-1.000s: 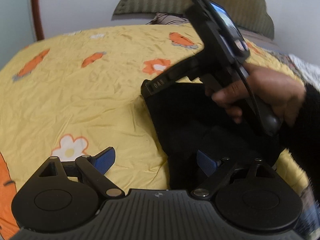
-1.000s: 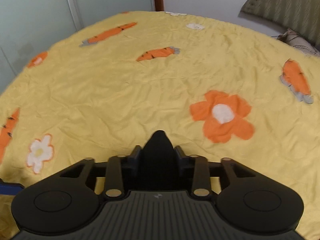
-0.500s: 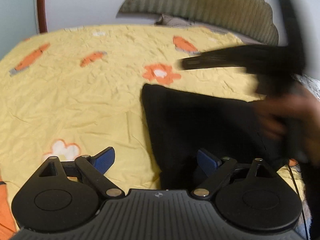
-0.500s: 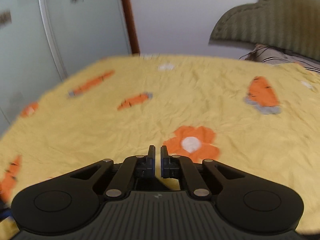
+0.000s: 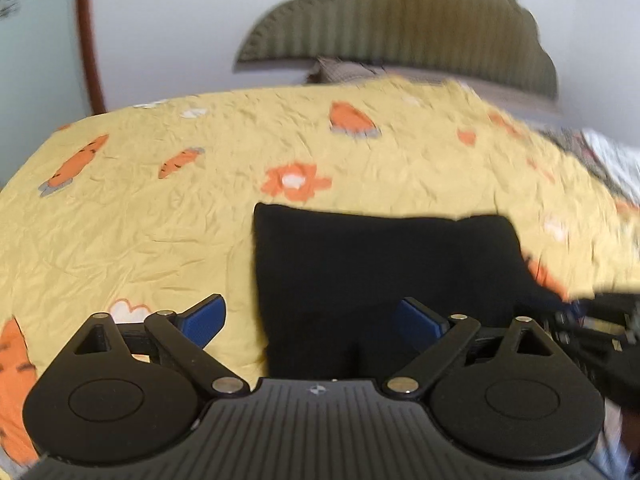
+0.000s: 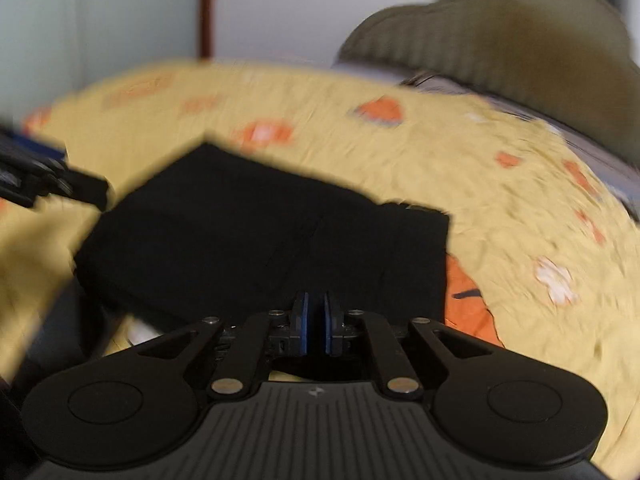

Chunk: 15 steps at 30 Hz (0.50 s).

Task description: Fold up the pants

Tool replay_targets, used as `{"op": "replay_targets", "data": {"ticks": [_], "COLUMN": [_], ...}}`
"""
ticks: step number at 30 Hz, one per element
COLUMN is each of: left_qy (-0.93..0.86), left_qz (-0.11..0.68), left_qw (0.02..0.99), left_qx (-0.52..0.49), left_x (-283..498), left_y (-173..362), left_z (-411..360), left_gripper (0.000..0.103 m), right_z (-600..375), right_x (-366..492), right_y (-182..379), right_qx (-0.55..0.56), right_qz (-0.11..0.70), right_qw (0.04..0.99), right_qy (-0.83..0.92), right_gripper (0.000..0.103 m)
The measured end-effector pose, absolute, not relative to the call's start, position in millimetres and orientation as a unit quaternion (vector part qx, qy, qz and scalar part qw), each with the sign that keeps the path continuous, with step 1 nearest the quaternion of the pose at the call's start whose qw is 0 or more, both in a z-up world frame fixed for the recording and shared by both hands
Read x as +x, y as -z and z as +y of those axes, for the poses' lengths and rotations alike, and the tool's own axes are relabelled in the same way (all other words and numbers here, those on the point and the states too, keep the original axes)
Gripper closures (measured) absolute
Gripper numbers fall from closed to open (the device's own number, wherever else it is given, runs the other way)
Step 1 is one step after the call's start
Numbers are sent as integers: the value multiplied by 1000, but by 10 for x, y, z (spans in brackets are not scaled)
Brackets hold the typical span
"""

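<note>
The black pants (image 5: 380,264) lie folded into a flat rectangle on the yellow bedspread (image 5: 140,220). My left gripper (image 5: 312,318) is open and empty, its blue pads wide apart above the pants' near edge. In the right wrist view the pants (image 6: 256,240) show as a dark block just ahead. My right gripper (image 6: 316,322) has its blue pads nearly together with a thin gap and nothing between them, above the pants' near edge. It shows blurred at the right edge of the left wrist view (image 5: 592,320).
The bedspread has orange carrot and flower prints (image 5: 296,180). A green ribbed headboard (image 5: 400,20) and a pillow (image 5: 344,70) are at the far end. A white wall and a glass door with a brown frame (image 5: 86,36) stand on the left.
My right gripper let go of the pants, swung down and back to the right, and now hovers near the pants' near edge. The pants lie flat. My left gripper stayed open.
</note>
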<state>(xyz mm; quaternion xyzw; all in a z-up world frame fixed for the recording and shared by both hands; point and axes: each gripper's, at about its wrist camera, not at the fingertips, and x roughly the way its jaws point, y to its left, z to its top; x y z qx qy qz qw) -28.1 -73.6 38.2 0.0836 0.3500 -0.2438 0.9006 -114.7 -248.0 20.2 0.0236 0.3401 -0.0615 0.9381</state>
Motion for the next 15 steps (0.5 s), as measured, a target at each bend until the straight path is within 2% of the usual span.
{"op": "replay_targets", "data": {"ticks": [1, 2, 4, 6, 7, 15], "left_qy": [238, 235, 227, 219, 217, 206], "left_qz": [350, 349, 353, 361, 366, 388], "left_qw": [902, 903, 903, 900, 898, 892], "left_qx": [80, 81, 94, 108, 111, 107], "left_x": [-311, -349, -453, -576, -624, -874], "left_y": [-373, -348, -284, -226, -198, -112], "left_z": [-789, -834, -918, -960, -973, -902], "left_gripper": [7, 7, 7, 7, 7, 7], "right_z": [-2500, -2495, -2446, -2369, -2335, -2106], "right_x": [-1213, -1267, -1354, -1420, -1447, -1643], "right_y": [-243, -261, -275, -277, -284, -221], "right_qx": [56, 78, 93, 99, 97, 87], "right_qz": [325, 317, 307, 309, 311, 325], "right_qw": [941, 942, 943, 941, 940, 935], "right_qy": [72, 79, 86, 100, 100, 109], "right_gripper": [92, 85, 67, 29, 26, 23]}}
